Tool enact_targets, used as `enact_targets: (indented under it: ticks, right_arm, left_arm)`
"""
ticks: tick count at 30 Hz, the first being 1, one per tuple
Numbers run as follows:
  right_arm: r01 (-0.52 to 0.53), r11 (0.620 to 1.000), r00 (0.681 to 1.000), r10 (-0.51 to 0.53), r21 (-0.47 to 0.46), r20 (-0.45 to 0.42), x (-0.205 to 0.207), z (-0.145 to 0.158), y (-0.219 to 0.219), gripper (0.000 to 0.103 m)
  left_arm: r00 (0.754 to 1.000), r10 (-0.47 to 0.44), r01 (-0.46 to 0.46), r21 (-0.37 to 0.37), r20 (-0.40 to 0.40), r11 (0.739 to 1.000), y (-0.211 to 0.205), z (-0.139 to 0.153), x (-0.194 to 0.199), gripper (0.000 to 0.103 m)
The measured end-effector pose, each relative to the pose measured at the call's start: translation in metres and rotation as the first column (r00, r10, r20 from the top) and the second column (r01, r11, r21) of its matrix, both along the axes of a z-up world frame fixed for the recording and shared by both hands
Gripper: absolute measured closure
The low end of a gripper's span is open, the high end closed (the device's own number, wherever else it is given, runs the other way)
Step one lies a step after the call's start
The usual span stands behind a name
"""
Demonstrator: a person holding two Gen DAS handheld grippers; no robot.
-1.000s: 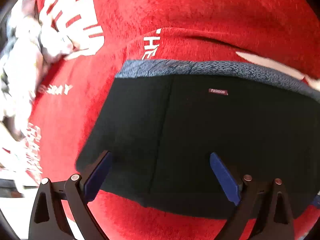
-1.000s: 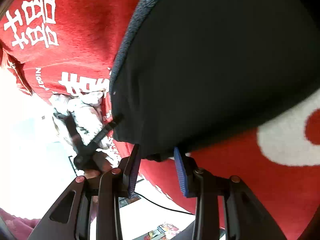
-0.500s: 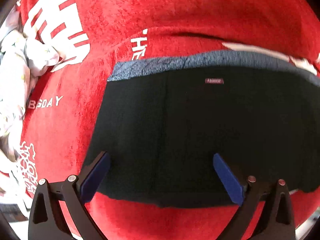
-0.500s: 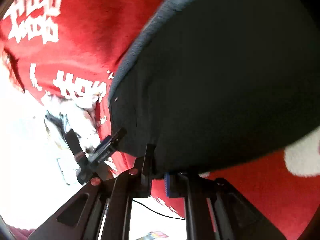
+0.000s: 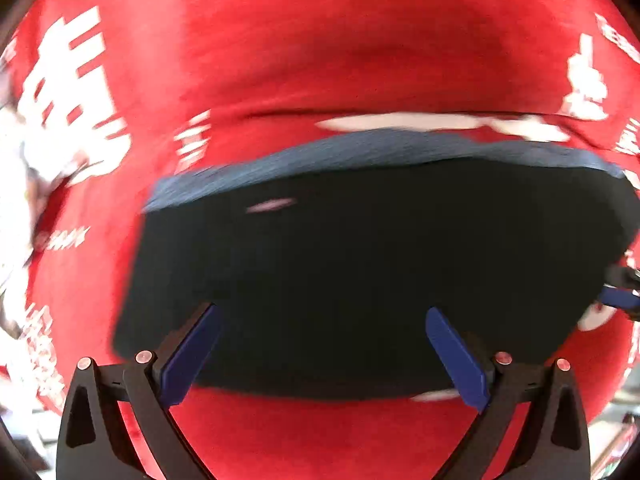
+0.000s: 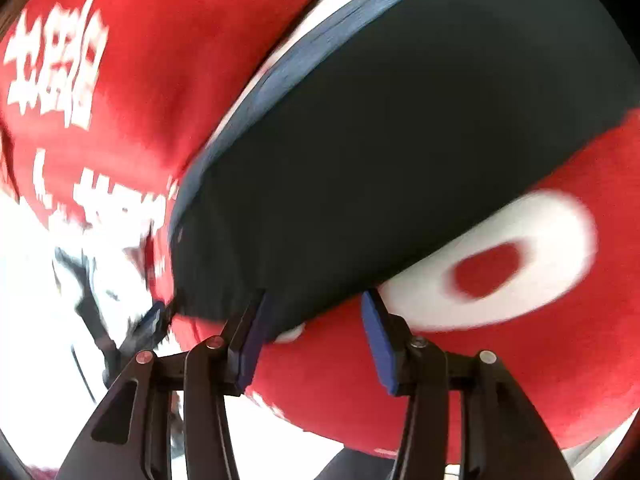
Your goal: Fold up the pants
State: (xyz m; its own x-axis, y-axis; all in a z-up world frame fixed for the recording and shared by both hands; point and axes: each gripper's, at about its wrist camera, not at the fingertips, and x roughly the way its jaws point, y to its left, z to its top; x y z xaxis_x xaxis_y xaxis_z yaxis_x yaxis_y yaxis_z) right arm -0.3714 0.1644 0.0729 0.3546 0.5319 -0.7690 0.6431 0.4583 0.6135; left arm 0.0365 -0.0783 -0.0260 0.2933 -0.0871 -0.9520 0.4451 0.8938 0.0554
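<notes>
The black pants (image 5: 380, 264) lie folded flat on a red blanket (image 5: 320, 60), their grey-blue waistband (image 5: 360, 152) along the far edge. My left gripper (image 5: 322, 356) hovers wide open over the near edge of the pants, touching nothing. In the right wrist view the pants (image 6: 400, 152) fill the middle, and my right gripper (image 6: 314, 336) is at their near corner. Its jaws are opening: a bit of the hem lies between the pads, which do not press on it. The right gripper's blue fingertip (image 5: 618, 296) shows at the right edge of the left wrist view.
The red blanket (image 6: 520, 360) carries white lettering and a white ring. A crumpled white patterned cloth (image 6: 104, 272) lies at its left side, blurred, also as the cloth (image 5: 16, 184). Below the blanket's edge is a bright floor (image 6: 36, 340).
My right gripper closed on the hem at the pants' corner, then let go and lifted away. The left gripper stayed open and slid to the right over the pants.
</notes>
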Motion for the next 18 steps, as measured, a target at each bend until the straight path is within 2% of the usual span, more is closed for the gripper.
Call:
enact_targets:
  ticks: [1,2,3,5,6,7,10,11,14,15,17,18]
  right_arm:
    - [0.052,0.999,0.999,-0.052,0.010,-0.009,-0.006,-0.003,-0.005,0.059]
    - [0.082,0.997,0.996,-0.082,0.011,-0.016,-0.007,-0.004,-0.015,0.075]
    - [0.088,0.996,0.995,-0.088,0.000,-0.036,-0.006,-0.007,-0.013,0.096]
    - [0.065,0.997,0.996,-0.067,-0.030,-0.063,-0.029,-0.011,0.023,0.097]
    - [0.051,0.998,0.996,-0.054,-0.040,-0.068,-0.026,-0.008,0.020,0.097]
    - [0.041,0.998,0.996,-0.045,-0.049,-0.077,-0.035,-0.006,0.031,0.097]
    - [-0.033,0.995,0.987,0.018,-0.094,-0.158,-0.056,-0.002,0.059,0.095]
    - [-0.057,0.995,0.987,0.043,-0.085,-0.156,-0.064,0.001,0.075,0.094]
    - [-0.115,0.990,0.990,0.107,-0.079,-0.093,-0.057,0.017,0.102,0.091]
    - [-0.094,0.982,0.995,0.087,-0.163,-0.050,-0.048,0.022,0.111,0.089]
    - [-0.196,0.959,0.980,0.201,-0.206,0.005,-0.018,0.034,0.141,0.074]
    - [-0.255,0.942,0.963,0.268,-0.220,0.031,-0.002,0.038,0.153,0.060]
  left_arm:
    - [1.000,-0.018,0.018,-0.008,0.006,1.000,-0.016,-0.003,-0.002,0.000]
    - [1.000,-0.023,0.023,-0.003,0.003,1.000,-0.029,-0.007,-0.002,0.000]
    - [0.999,-0.027,0.027,0.016,-0.018,1.000,-0.042,-0.018,-0.004,0.000]
    - [0.997,-0.043,0.048,0.086,-0.061,0.995,-0.053,-0.041,-0.010,0.000]
    - [0.998,-0.038,0.043,0.101,-0.047,0.994,-0.051,-0.051,-0.018,0.000]
    - [1.000,-0.023,0.024,0.066,-0.012,0.998,-0.045,-0.046,-0.022,0.000]
    - [0.999,-0.019,0.022,0.066,-0.043,0.998,-0.035,-0.043,-0.024,0.000]
    - [0.999,-0.019,0.022,0.065,-0.047,0.998,-0.033,-0.042,-0.024,0.000]
    - [0.998,-0.009,0.013,0.059,-0.065,0.998,-0.029,-0.037,-0.019,0.000]
    - [0.998,0.001,0.003,0.055,-0.069,0.998,-0.027,-0.034,-0.017,0.000]
    - [0.998,0.034,-0.032,0.037,-0.053,0.999,-0.021,-0.029,-0.015,0.000]
    - [0.997,0.069,-0.069,0.010,-0.033,0.998,-0.011,-0.020,-0.010,0.000]
